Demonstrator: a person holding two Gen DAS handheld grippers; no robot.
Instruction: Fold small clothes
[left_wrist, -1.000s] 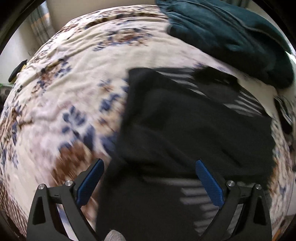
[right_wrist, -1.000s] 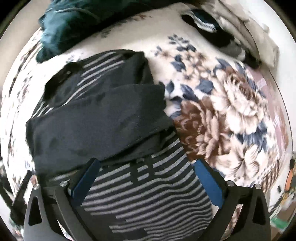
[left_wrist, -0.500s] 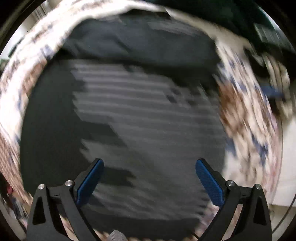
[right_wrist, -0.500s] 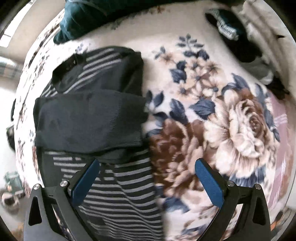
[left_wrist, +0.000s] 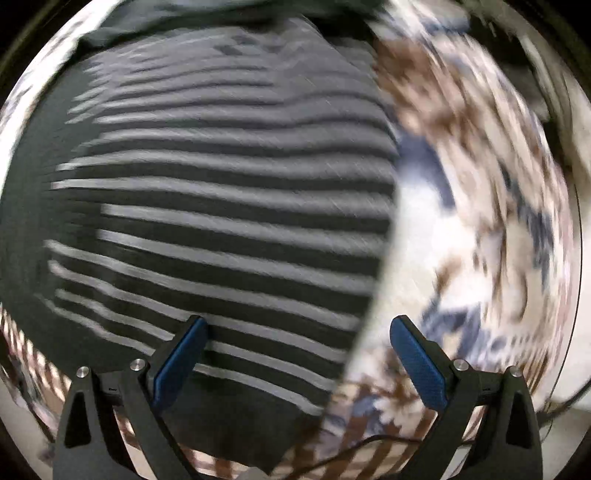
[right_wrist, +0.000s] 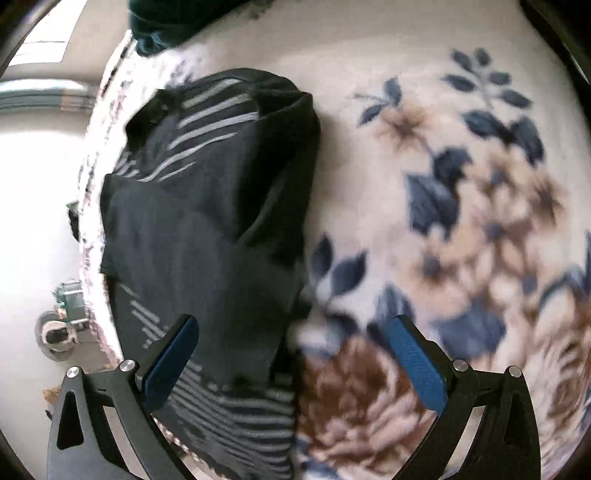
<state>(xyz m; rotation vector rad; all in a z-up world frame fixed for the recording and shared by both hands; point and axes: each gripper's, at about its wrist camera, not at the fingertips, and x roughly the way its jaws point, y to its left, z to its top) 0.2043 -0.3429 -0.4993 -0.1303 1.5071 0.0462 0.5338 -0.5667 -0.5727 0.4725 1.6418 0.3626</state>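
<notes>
My left gripper (left_wrist: 297, 349) and right gripper (right_wrist: 291, 350) both hover with jaws spread wide, holding nothing; the striped garment (left_wrist: 229, 206) lies half folded on the floral blanket (right_wrist: 461, 206); pinching a single layer could drag the fold apart, I judge.

Floral blanket (right_wrist: 461, 192); striped garment (left_wrist: 229, 206) lying on it.

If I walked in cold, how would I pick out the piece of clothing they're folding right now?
Look at the bed with the cream floral blanket of blue leaves and brown blooms. Near its left edge lies the striped garment, partly folded, a plain dark flap doubled across its middle. Thin pale grey stripes on black set it apart from the solid teal cloth farther up the bed.
</notes>
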